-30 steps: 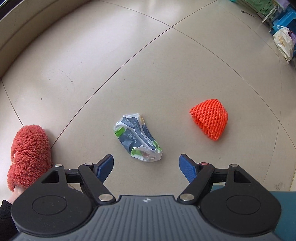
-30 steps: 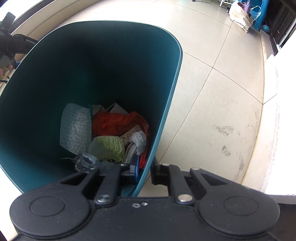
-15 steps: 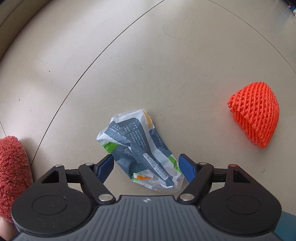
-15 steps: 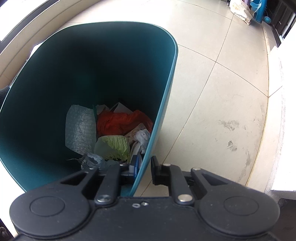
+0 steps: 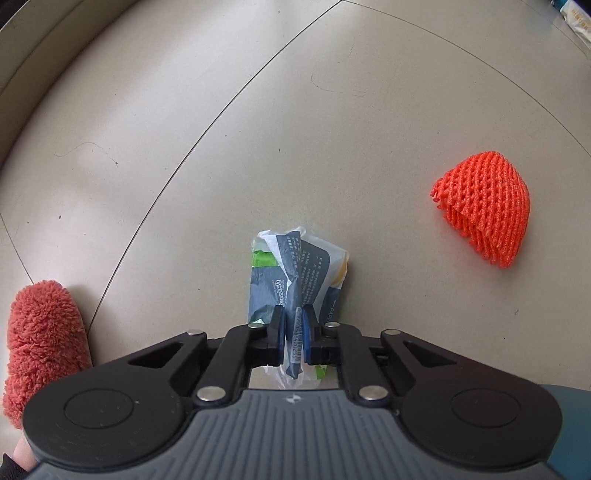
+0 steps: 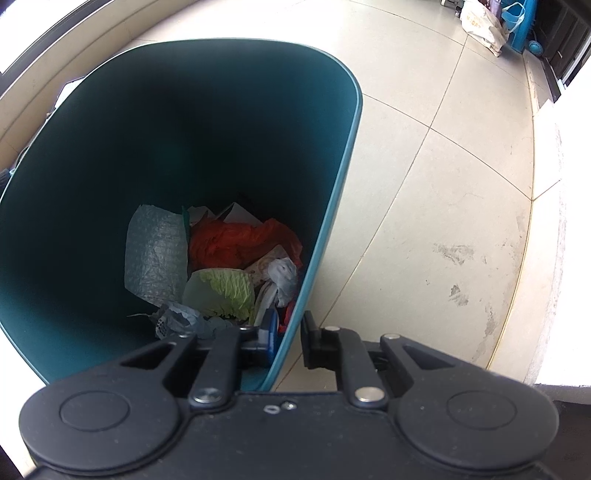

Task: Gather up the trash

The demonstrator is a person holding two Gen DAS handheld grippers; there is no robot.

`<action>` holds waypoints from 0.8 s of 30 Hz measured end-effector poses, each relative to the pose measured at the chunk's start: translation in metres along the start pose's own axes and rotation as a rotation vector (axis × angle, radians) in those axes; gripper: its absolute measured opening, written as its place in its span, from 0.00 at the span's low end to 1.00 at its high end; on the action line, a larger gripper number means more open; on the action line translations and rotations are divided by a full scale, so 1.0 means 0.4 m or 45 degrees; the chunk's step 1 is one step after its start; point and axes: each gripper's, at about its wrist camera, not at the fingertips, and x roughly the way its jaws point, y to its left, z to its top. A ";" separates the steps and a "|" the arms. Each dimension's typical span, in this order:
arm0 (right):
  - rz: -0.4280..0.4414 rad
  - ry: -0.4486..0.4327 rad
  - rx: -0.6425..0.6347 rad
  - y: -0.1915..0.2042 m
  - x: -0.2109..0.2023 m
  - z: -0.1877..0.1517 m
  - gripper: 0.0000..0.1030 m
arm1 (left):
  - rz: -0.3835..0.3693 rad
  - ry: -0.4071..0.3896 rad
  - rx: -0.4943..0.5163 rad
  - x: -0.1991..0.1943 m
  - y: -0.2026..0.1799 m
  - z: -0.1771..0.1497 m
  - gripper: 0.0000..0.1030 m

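The left tool (image 5: 294, 326) points steeply down at the pale tiled floor (image 5: 229, 122), and its jaws are closing with the crumpled dark-blue, white and green plastic snack wrapper (image 5: 295, 269) between them; the two blue pads (image 5: 279, 328) press a bunched fold of the wrapper from either side, so it is pinched there. Most of the wrapper spreads out ahead of the fingertips, and a small tail of it hangs back toward the tool's body. Well to the right of the wrapper an orange foam fruit net (image 5: 484, 208), dome-shaped, lies on the floor on its own. At the left edge sits a fuzzy red slipper (image 5: 44, 339), close beside a tile seam. The right tool (image 6: 288, 339) is clenched on the right-hand rim of a tall teal plastic trash bin (image 6: 347, 147), one finger inside the wall and the other outside it. At the bottom of the bin lie a sheet of bubble wrap (image 6: 155, 258), a crumpled orange plastic bag (image 6: 236, 243), a pale green cabbage leaf (image 6: 225, 291) and wads of whitish paper (image 6: 282, 273). Far off across the floor, near the top right of the right-wrist view, a white bag (image 6: 480, 26) leans against blue plastic items (image 6: 519, 22).
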 end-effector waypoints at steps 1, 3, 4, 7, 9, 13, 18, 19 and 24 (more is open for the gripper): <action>-0.006 -0.004 -0.007 0.001 0.003 -0.005 0.12 | -0.003 -0.019 0.006 -0.028 0.002 -0.006 0.08; -0.021 -0.006 -0.027 0.011 0.003 -0.007 0.11 | -0.006 -0.045 0.020 -0.074 0.006 -0.020 0.08; -0.030 -0.008 -0.038 0.016 0.003 -0.009 0.11 | -0.011 -0.061 0.026 -0.107 0.011 -0.027 0.08; -0.040 -0.010 -0.035 0.021 0.008 -0.011 0.11 | -0.026 -0.124 0.039 -0.205 0.023 -0.045 0.08; -0.045 -0.012 -0.030 0.025 0.008 -0.015 0.10 | -0.039 -0.150 0.038 -0.267 0.033 -0.054 0.08; -0.037 -0.012 -0.014 0.021 0.005 -0.012 0.10 | -0.027 -0.196 0.101 -0.342 0.042 -0.079 0.08; -0.039 -0.012 -0.012 0.012 0.006 -0.009 0.10 | -0.144 -0.109 0.079 -0.289 0.062 -0.087 0.14; -0.040 -0.014 -0.019 0.009 0.003 -0.008 0.10 | -0.178 -0.068 0.061 -0.259 0.067 -0.088 0.25; -0.048 -0.014 -0.044 0.018 0.007 -0.007 0.11 | -0.179 -0.030 0.055 -0.140 0.037 -0.095 0.79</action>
